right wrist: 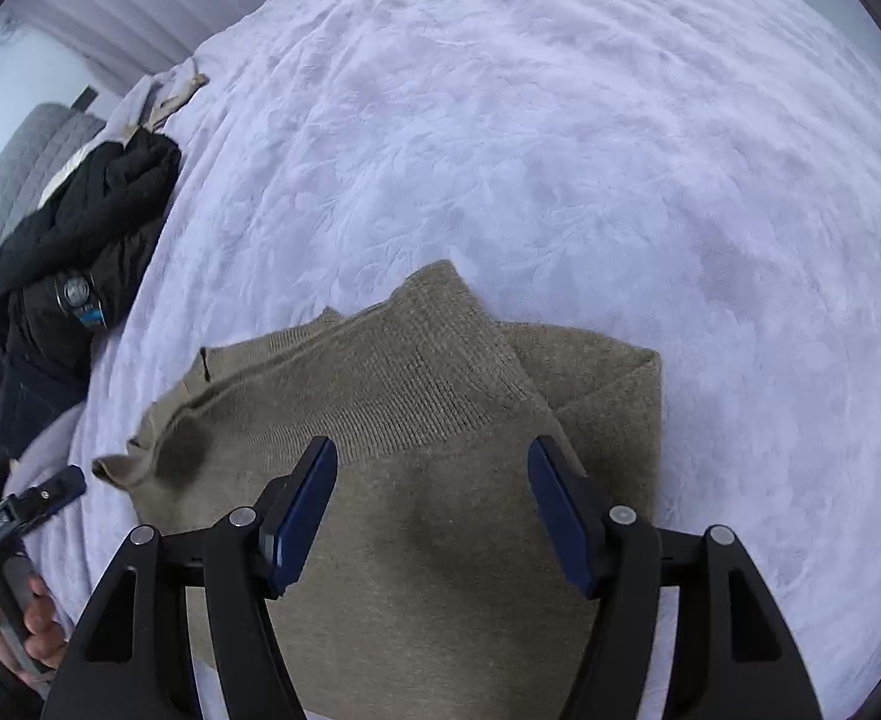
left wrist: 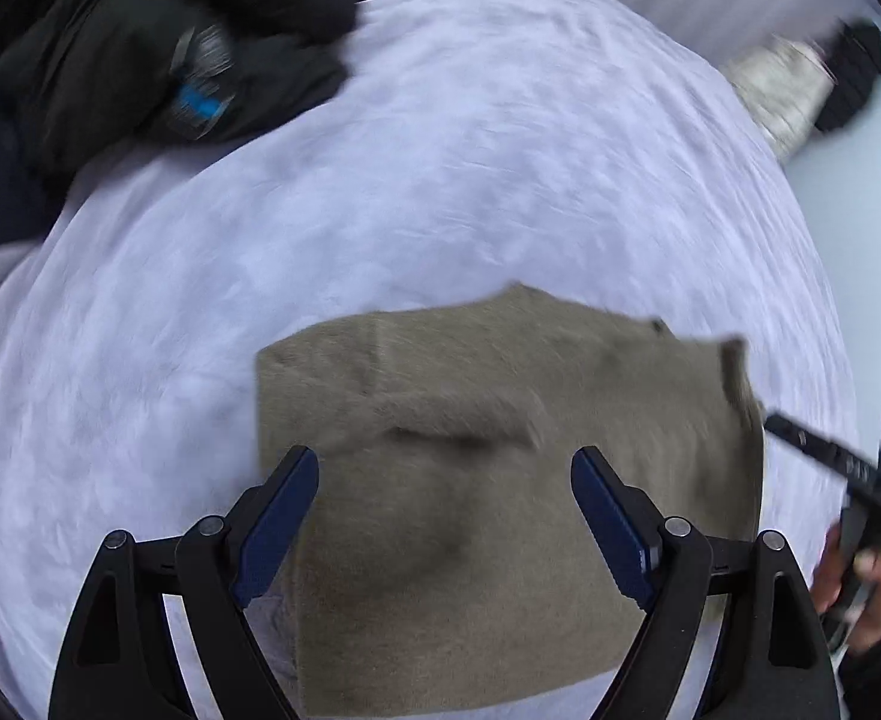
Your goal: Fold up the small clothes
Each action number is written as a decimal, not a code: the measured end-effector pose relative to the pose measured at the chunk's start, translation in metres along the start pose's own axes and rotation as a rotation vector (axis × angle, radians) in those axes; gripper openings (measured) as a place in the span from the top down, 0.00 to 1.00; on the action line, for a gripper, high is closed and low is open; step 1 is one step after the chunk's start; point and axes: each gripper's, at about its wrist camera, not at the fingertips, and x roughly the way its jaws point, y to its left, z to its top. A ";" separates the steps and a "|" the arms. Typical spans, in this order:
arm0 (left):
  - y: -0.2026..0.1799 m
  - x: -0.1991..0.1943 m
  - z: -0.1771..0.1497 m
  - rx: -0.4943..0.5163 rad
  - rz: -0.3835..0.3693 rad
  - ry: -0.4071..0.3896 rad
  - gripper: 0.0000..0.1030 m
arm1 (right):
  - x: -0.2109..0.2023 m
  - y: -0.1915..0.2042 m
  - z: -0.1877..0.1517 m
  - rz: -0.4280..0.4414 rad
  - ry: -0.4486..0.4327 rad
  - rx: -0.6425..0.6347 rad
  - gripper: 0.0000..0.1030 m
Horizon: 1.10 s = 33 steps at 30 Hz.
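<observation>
Item: knit [right wrist: 440, 420] — tan, folded, lying flat on the bedspread [right wrist: 560, 120].

Risk: as judged, a pad dragging the top layer on lift-off would pull the fold askew; the loose corner flap could flop open.

Left claw [left wrist: 446, 462] — jaws spread, nothing held, over the knit's near-left part.

Right claw [right wrist: 434, 456] — jaws spread, empty, above its ribbed band.

Dark clothes [right wrist: 80, 240] lie well apart.

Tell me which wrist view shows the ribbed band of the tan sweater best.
The right wrist view: the ribbed band of the tan sweater lies sharp and unobstructed just beyond the open right gripper, its knit ribs readable. In the left wrist view the sweater is motion-blurred and no ribbing can be made out.
</observation>
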 end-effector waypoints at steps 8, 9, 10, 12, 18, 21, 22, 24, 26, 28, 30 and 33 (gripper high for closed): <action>-0.048 0.072 0.031 0.147 0.084 0.056 0.16 | 0.034 0.061 0.008 -0.100 0.031 -0.332 0.32; -0.039 0.078 0.038 0.106 0.105 0.054 0.16 | 0.043 0.064 0.012 -0.113 0.041 -0.354 0.32; -0.021 0.084 0.047 0.030 0.112 0.061 0.16 | 0.049 0.064 0.016 -0.131 0.049 -0.360 0.32; 0.008 0.093 0.052 -0.080 0.111 0.080 0.16 | 0.060 0.054 0.024 -0.169 0.059 -0.340 0.32; 0.063 0.098 0.038 -0.188 0.139 0.137 0.16 | 0.073 -0.013 0.031 -0.225 0.110 -0.163 0.32; 0.059 0.054 0.023 -0.175 0.166 0.023 0.16 | 0.049 -0.021 0.024 -0.218 0.061 -0.126 0.32; 0.057 0.037 0.014 -0.169 0.161 -0.017 0.16 | 0.037 -0.018 0.018 -0.220 0.024 -0.132 0.32; 0.048 0.012 -0.011 -0.178 0.136 -0.066 0.16 | 0.014 -0.005 0.000 -0.220 -0.031 -0.162 0.32; 0.027 0.009 -0.035 -0.148 0.075 -0.045 0.16 | 0.008 0.013 -0.020 -0.186 -0.033 -0.208 0.32; -0.004 0.023 -0.047 -0.051 0.047 0.005 0.16 | 0.016 0.037 -0.042 -0.152 0.000 -0.283 0.32; -0.026 0.039 -0.058 0.042 0.036 0.040 0.16 | 0.031 0.063 -0.062 -0.132 0.046 -0.365 0.32; -0.029 0.063 -0.071 0.086 0.112 0.098 0.16 | 0.052 0.081 -0.083 -0.147 0.093 -0.447 0.32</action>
